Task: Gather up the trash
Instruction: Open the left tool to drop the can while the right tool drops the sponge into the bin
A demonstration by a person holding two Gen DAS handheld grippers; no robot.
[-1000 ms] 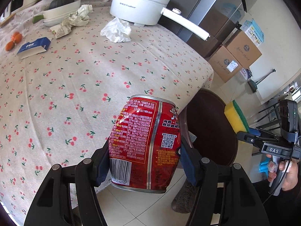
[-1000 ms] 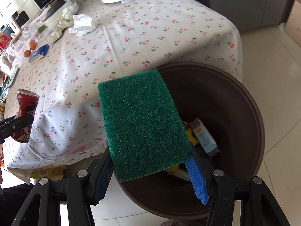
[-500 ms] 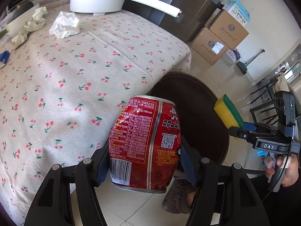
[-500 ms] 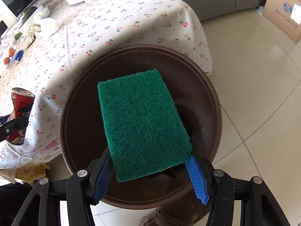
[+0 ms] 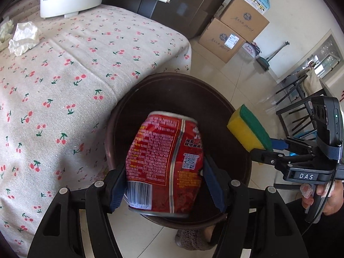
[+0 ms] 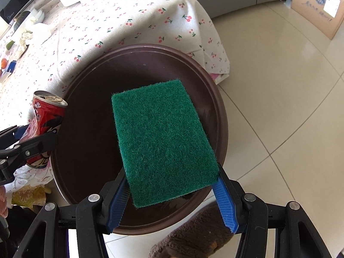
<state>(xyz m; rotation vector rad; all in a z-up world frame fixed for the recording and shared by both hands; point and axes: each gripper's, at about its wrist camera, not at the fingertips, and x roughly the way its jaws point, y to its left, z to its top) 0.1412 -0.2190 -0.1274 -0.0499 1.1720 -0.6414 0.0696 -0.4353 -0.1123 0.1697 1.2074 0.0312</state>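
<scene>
We see the left gripper (image 5: 165, 185) opening, can (image 5: 165, 161) between its jaws over the bin (image 5: 236, 111). Right gripper (image 6: 172, 204) clamps the sponge (image 6: 163, 148).

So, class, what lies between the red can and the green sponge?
Only the brown bin, its dark inside bare between can and sponge; right wrist view.

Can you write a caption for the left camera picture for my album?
Left tool opening around a tilted red drinks can over the round brown bin.
</scene>
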